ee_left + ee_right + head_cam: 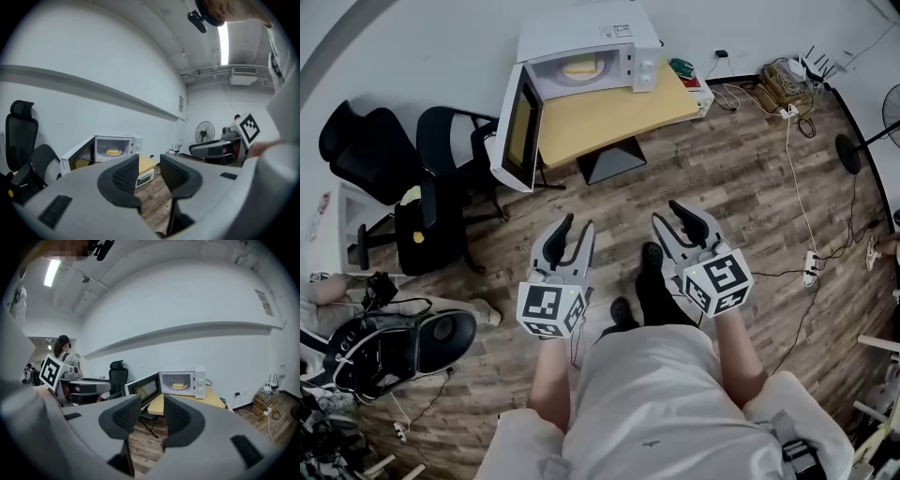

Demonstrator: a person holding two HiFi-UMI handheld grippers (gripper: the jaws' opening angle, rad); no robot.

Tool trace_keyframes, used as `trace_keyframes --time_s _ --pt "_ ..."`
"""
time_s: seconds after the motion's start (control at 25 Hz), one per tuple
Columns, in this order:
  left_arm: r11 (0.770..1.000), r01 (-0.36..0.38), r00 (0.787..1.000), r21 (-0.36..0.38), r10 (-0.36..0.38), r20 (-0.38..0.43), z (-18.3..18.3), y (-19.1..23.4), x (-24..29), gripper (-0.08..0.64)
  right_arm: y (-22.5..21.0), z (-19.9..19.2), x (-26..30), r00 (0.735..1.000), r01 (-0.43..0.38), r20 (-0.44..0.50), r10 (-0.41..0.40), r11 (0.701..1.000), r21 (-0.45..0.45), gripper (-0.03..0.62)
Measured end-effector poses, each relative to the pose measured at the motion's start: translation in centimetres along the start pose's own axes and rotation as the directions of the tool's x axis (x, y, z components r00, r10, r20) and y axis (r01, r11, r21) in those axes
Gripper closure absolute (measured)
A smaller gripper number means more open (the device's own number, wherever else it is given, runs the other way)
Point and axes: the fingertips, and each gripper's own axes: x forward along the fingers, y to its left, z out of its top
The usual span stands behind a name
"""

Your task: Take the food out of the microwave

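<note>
We are holding the left tool and right tool open and empty. The food looks soft, so we are aiming for the edge of its plate.

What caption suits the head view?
Open left tongs and right tongs face a white box-shaped microwave, door open, yellow food inside.

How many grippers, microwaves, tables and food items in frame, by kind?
gripper: 2, the left gripper and the right gripper
microwave: 1, door open
table: 1
food: 1, yellow, inside the microwave
Total: 5
</note>
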Motion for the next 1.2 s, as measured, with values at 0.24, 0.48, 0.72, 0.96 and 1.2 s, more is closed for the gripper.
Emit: trace_keyframes --time_s 0.24,0.48,0.72,0.96,1.2 --pt "1.0 -0.009 1.0 0.015 0.009 -0.004 1.7 1.2 4.2 0.423 -4.3 1.6 2.7 1.0 -0.001 0.003 0.001 1.0 0.004 0.459" --pt "0.999 -0.033 0.999 0.009 0.033 -0.001 3.5 2.3 8.7 0.423 -9.3 3.4 5.1 1.0 -0.003 0.011 0.002 1.0 0.004 0.459" --pt "0.999 -0.048 0.999 0.0 0.048 -0.006 4.4 2.0 13.8 0.423 -13.7 4.7 7.4 0.999 -0.032 0.01 0.032 0.999 -0.005 0.46" --pt "0.998 -0.069 0.997 0.006 0.069 -0.017 4.8 1.7 18.0 0.423 -17.6 5.0 9.3 0.998 -0.058 0.004 0.058 0.998 0.0 0.46" --pt "0.996 -0.09 0.995 0.006 0.091 -0.037 4.6 1.3 21.1 0.423 -20.3 5.0 10.8 0.996 -0.089 -0.001 0.089 0.996 0.002 0.462"
